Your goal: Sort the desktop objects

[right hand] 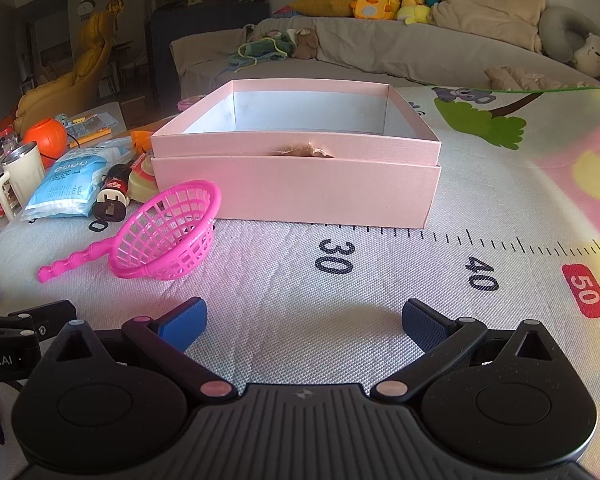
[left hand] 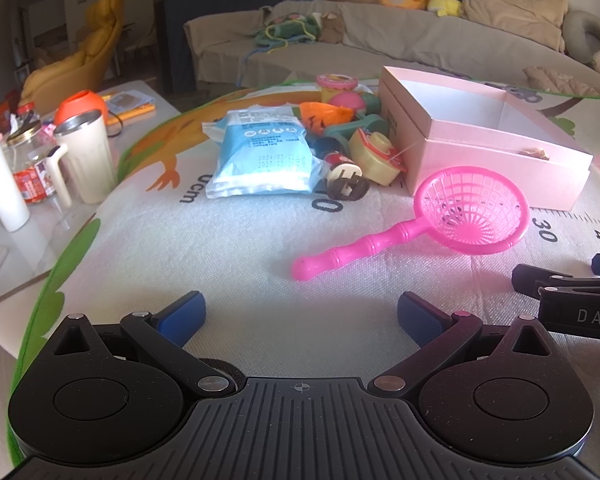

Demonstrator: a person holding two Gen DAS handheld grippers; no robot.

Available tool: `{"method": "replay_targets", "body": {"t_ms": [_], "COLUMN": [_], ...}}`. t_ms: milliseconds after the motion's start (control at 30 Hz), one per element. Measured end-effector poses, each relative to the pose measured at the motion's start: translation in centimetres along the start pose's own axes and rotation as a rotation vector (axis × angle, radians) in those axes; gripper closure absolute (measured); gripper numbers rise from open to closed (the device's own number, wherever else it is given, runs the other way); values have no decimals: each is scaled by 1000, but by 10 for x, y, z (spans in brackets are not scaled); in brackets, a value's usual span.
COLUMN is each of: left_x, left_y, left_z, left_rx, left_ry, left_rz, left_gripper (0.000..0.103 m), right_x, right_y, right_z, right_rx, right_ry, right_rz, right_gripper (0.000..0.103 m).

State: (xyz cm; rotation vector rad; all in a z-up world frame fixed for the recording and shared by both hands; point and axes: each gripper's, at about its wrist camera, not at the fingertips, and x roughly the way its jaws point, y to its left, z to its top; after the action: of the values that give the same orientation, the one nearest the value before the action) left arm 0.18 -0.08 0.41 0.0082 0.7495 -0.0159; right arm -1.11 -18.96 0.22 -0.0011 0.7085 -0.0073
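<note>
We hold both tongs, left (left hand: 301,316) and right (right hand: 303,322), wide open and empty; scoop (left hand: 456,220) lies beside box (right hand: 296,188).

Both grippers same build. Left gripper (left hand: 301,314): matte black body w/ ribbed centre plate, small crosshair mark, two round black housings, black link arms w/ silver pivot pins, blue ridged pads (left hand: 182,314). Right gripper (right hand: 303,320): identical; pins look pinkish, white "DAS" lettering on its side, seen from the left wrist cam.
</note>
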Motion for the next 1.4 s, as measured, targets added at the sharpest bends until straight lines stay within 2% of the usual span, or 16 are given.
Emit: {"method": "replay_targets", "body": {"t_ms": [200,333,433,533,700,833,900,1000,1100,1167,1233,1333,1367,1400], "left_x": [-1,-3,-12,-26,-30,-24,-21,-13,13,40,62,83,85,85], "left_y": [7,11,24,40,64,78,81,74,54,42,36,34,36,38], "left_z": [4,2,9,22,39,50,56,68,84,98,107,115,114,113], "left_rx": [73,73,26,30,-3,-73,-79,-52,-7,1,2,14,19,24], "left_ry": [54,47,24,-49,-110,-112,-109,-104,-78,-29,11,38,37,42], "left_rz": [-74,-92,-118,-64,30,82,85,61,32,30,29,46,57,48], "left_gripper": [0,0,0,0,0,0,0,0,0,0,0,1,10,24], "right_x": [-7,-12,-13,-19,-47,-11,11,21,17,11,8,2,-1,-3], "right_y": [-6,-6,-7,-5,24,56,74,85,82,74,63,43,38,34], "right_z": [3,-3,-2,12,45,65,63,56,54,57,59,54,51,49], "right_rx": [-46,-50,-59,-96,-154,-79,-104,-142,-175,-191,-191,-187,-194,-199], "right_ry": [104,93,101,171,-7,49,79,72,49,44,74,107,103,93], "right_rz": [46,50,57,130,141,150,135,126,141,143,169,187,176,173], "right_gripper": [0,0,0,0,0,0,0,1,13,37,59,61,61,61]}}
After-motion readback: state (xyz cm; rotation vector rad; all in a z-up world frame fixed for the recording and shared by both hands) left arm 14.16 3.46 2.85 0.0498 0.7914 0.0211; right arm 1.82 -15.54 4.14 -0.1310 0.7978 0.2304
